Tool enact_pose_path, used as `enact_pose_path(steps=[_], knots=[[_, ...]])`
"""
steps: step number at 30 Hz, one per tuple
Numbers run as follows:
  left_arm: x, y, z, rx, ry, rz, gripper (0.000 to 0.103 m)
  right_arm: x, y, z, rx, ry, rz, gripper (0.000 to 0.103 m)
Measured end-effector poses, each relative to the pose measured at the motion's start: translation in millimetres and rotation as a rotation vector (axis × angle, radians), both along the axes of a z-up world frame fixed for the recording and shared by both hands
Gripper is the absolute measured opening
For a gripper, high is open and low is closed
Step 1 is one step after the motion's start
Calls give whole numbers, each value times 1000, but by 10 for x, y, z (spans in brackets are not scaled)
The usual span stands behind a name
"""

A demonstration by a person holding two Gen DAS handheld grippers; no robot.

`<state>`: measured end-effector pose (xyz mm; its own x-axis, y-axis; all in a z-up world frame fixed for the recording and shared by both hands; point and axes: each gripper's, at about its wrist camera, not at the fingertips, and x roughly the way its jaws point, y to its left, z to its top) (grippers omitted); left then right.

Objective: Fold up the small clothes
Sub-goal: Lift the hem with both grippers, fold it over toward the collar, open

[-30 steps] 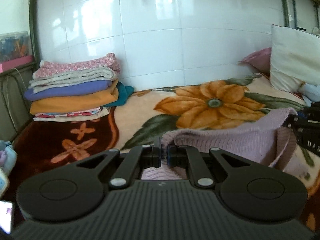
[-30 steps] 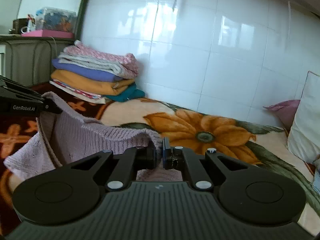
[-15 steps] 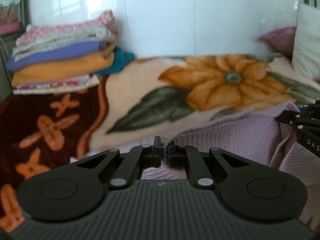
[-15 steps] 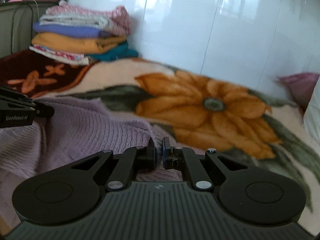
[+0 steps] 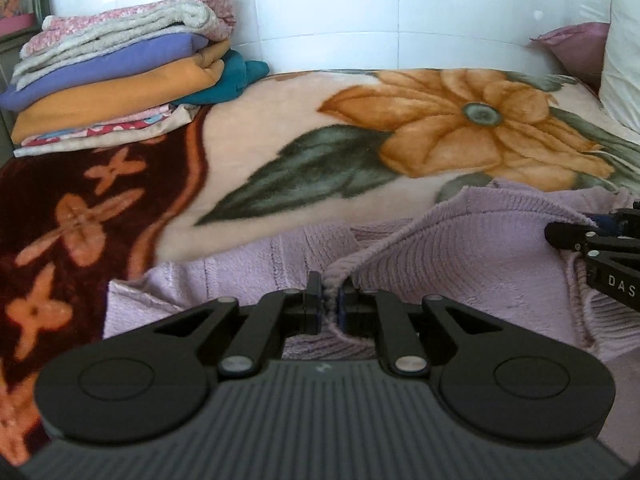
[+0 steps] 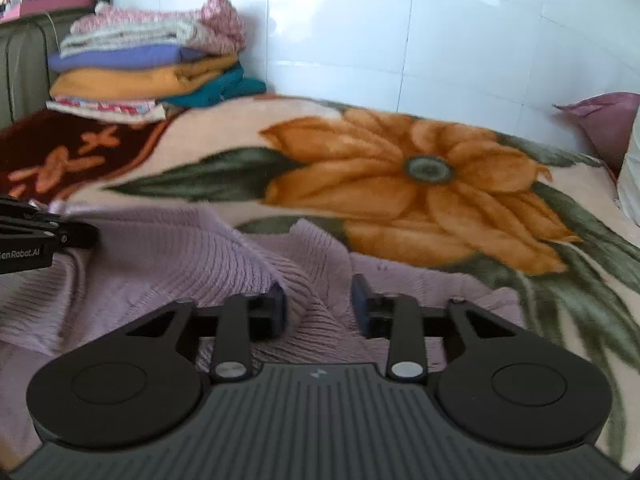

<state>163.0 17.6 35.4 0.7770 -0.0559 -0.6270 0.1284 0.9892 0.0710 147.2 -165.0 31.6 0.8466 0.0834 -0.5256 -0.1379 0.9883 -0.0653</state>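
White tiles back a floral blanket (image 5: 304, 120) where the lilac knitted sweater (image 5: 480, 256) is laid — its edge pinched by the left gripper (image 5: 329, 306), while the right gripper (image 6: 318, 306) is opening astride a fold.

Left matte black plastic two-finger gripper (image 5: 329, 305): ribbed grey-black body, round discs at eight and four o'clock, silver pivot screws, blue pads. Right matte black plastic two-finger gripper (image 6: 319, 305) looks alike; white lettering marks each gripper's side.
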Motion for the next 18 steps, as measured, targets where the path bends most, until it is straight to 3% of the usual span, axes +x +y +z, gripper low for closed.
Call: enact_pose_path(steps=[3, 5, 7, 8, 12, 16, 18], knots=[[-84, 32, 130, -13, -10, -19, 13, -202, -75, 153, 11, -24, 16, 50], [-161, 69, 226, -31, -13, -27, 19, -348, -115, 233, 7, -42, 22, 52], [-256, 87, 304, -29, -32, -24, 42, -499, -152, 296, -1, -53, 34, 52], [-316, 94, 345, -20, -48, -27, 44, -578, -169, 320, -7, -55, 39, 52], [-525, 121, 452, 1, -67, -56, 46, -853, -225, 386, -23, -57, 68, 53], [-727, 173, 477, -7, -52, -85, 46, -1064, -240, 386, -49, -47, 96, 65], [-820, 188, 459, 4, -45, -103, 46, -1143, -233, 370, -61, -40, 113, 66]])
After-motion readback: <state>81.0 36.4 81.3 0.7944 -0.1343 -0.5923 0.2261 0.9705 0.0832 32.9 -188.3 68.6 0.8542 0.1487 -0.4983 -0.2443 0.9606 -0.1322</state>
